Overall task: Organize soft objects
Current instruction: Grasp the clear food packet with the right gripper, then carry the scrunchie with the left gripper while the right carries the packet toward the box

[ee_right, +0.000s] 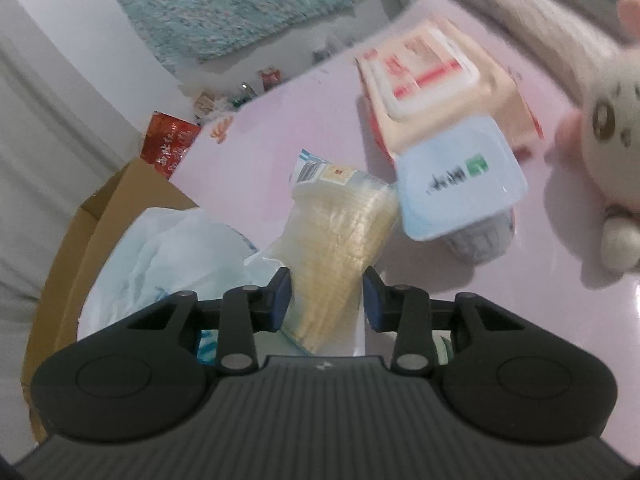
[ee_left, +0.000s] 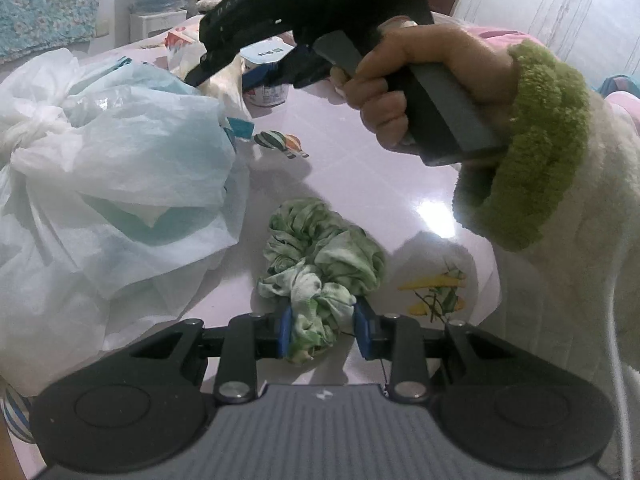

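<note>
Left gripper (ee_left: 322, 330): jaws clamped on the near end of the green scrunchie (ee_left: 320, 264), the rest of it bunched on the pink counter (ee_left: 360, 176) just ahead of the jaws. Right gripper (ee_right: 325, 300): jaws narrow around the yellowish plastic-wrapped pack (ee_right: 340, 240); left pad looks in contact, right pad seems to have a sliver of gap, frame is blurred, so I can't call it gripped. Pack's far end leans on the yogurt cup (ee_right: 460, 184), with the wipes pack (ee_right: 440, 92) beyond it and the plush toy (ee_right: 608, 152) off to the right of the jaws. White plastic bag (ee_right: 168, 252) sits left of the right jaws, over the cardboard box (ee_right: 80, 240). My take: finish closing on the pack before lifting, since the wrapper is probably slick and the contents compress. Lift straight off, or the cup may tip. Keep the scrunchie clamp steady; it's light and floppy, so a loose tail could snag on the bag.
</note>
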### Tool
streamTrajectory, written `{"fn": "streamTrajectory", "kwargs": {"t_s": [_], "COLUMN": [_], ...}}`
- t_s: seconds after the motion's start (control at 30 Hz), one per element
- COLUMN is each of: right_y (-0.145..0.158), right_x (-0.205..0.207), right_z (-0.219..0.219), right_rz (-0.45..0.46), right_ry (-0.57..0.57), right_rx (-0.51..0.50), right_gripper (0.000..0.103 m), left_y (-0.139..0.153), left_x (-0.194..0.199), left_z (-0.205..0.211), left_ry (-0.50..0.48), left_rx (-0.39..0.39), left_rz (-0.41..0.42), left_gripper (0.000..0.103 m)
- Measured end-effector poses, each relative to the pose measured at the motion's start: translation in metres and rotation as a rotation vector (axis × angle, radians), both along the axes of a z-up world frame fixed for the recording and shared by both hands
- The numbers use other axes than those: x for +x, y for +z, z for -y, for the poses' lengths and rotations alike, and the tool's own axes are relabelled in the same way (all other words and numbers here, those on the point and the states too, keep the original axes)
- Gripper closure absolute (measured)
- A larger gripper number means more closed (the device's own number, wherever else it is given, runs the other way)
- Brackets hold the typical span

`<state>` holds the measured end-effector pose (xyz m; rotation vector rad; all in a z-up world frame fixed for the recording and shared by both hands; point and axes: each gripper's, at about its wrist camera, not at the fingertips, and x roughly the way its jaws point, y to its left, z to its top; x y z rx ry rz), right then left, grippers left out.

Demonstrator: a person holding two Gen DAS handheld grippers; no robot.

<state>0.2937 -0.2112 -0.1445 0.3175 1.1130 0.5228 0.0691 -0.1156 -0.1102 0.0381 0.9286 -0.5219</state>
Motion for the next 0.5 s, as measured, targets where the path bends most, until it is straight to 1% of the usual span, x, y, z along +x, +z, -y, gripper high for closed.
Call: {"fn": "streamTrajectory", "kwargs": {"t_s": [0.13, 0.23, 0.37, 0.5], "right_y": [0.009, 0.011, 0.008, 0.008], "right_x": [0.0, 0.002, 0.002, 0.004], "right_z": [0.011, 0.02, 0.031, 0.045], "right_rz": [0.017, 0.008, -0.018, -0.027], "right_ry": [-0.03, -0.063, -0.116, -0.162], "right_rx": [0.084, 0.177, 0.302, 0.437], "right_gripper": [0.068, 0.068, 0.068, 0.068], "left_y": [0.002, 0.006, 0.016, 0.029], "left_x": [-0.004, -0.006, -0.011, -0.017], "left_z": [-0.001, -0.005, -0.016, -0.029], "left_ry": [0.009, 0.014, 0.03, 0.041], "left_rx": [-0.003, -0.023, -0.099, -0.209], "left_rz": [0.003, 0.003, 0.0, -0.009], "left_gripper": [0.073, 0.074, 0.075, 0.075]}}
